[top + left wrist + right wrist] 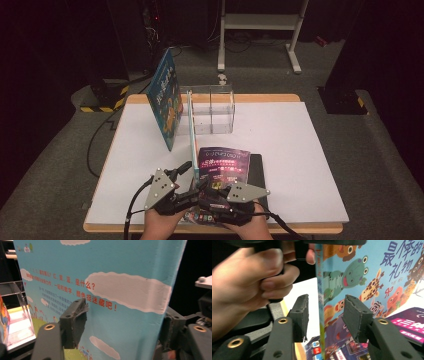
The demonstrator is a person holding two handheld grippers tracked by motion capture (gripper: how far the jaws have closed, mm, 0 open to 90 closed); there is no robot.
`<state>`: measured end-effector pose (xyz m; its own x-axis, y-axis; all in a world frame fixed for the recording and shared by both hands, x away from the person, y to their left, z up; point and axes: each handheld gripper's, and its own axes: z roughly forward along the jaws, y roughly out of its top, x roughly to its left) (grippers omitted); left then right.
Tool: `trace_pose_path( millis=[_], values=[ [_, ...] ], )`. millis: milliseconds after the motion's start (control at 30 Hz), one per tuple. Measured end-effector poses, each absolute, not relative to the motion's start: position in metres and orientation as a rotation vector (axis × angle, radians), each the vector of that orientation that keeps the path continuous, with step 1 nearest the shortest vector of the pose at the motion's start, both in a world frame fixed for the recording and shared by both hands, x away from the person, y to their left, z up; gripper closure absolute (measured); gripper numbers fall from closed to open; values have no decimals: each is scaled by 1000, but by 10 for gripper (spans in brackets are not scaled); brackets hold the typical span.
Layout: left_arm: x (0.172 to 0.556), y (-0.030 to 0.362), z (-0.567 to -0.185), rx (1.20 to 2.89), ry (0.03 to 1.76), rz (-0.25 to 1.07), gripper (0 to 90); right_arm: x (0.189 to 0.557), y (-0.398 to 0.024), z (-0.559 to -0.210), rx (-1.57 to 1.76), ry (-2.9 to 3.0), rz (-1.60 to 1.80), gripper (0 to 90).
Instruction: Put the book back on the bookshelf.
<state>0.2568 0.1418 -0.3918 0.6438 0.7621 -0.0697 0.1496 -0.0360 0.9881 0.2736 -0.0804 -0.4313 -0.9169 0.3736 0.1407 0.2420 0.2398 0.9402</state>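
A darkened recording lab or studio, not a home: a white-topped worktable with a pale wooden edge [300,150] stands alone on grey carpet [380,165], lit from above while the room around it falls into black. Behind it, a white metal stand on splayed feet [260,22] rises beside loose black cables on the floor [97,145], and yellow-and-black hazard-striped bases [102,97] flank the table. On the tabletop a clear acrylic divided book rack [212,110] and bright children's picture books [167,97] are laid out like test props.
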Motion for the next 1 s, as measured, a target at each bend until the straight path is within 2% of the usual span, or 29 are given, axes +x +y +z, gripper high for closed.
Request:
trace_pose_path(
  millis=[167,400,667,833,1000],
  values=[
    [249,154,-392,1563,797,614,388,269,-101,-429,582,2335,1747,534],
    [245,170,-392,1577,816,628,406,294,-146,-441,813,2200,1779,536],
    [243,182,-391,1587,844,637,434,298,-160,-447,862,2182,1737,538],
    [240,192,-391,1593,862,628,495,300,-161,-449,873,2181,1729,538],
    [230,206,-392,1598,897,697,639,303,-166,-450,901,2166,1736,538]
  ],
)
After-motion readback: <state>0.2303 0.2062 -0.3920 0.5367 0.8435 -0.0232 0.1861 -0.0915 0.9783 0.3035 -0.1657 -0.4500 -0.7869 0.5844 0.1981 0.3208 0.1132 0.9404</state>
